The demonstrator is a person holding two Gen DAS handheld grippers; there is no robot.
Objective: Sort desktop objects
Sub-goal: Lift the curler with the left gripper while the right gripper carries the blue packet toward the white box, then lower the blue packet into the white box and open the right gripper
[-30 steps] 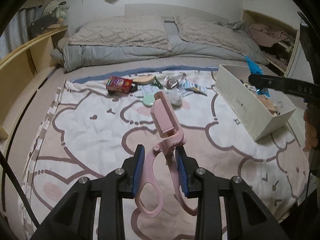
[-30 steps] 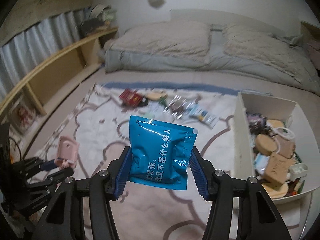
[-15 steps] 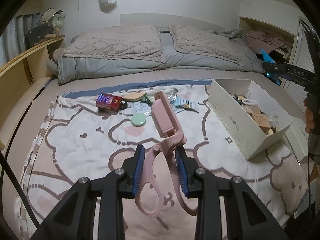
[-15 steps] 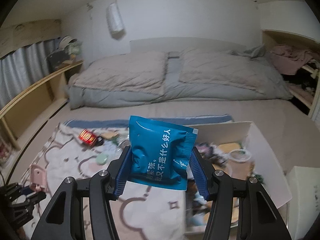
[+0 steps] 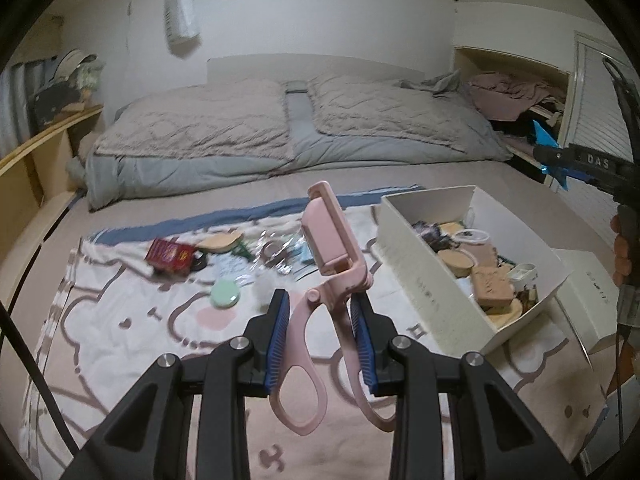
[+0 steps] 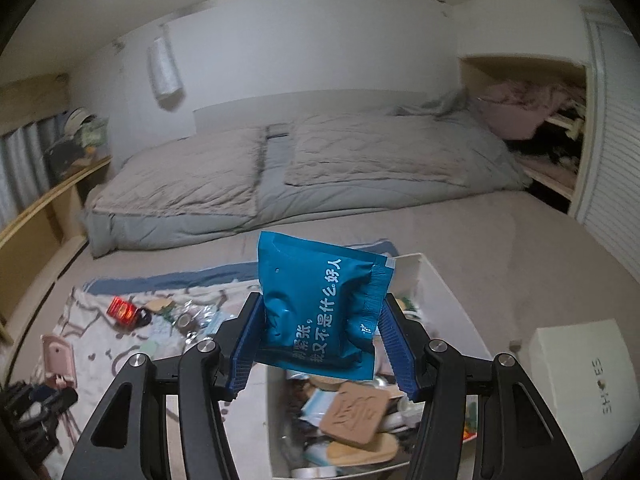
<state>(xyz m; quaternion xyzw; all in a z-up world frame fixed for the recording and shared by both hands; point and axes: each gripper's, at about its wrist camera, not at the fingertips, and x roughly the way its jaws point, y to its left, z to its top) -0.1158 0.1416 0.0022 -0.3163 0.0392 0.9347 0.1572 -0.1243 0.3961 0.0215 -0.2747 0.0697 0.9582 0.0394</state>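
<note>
A: Nearest item, left side?
B: The left hand-held gripper is narrowed on a pink eyelash curler, its blue pads pressing the handles, head raised clear of the patterned blanket.

A: Right side?
B: The right hand-held gripper clamps a blue packet by its side edges, held above the white box, which already holds assorted items.

A: Farther out?
B: Loose items lie on the blanket: a green round case, a red box, clear wrappers. Beyond them, grey pillows at the head of the bed.
</note>
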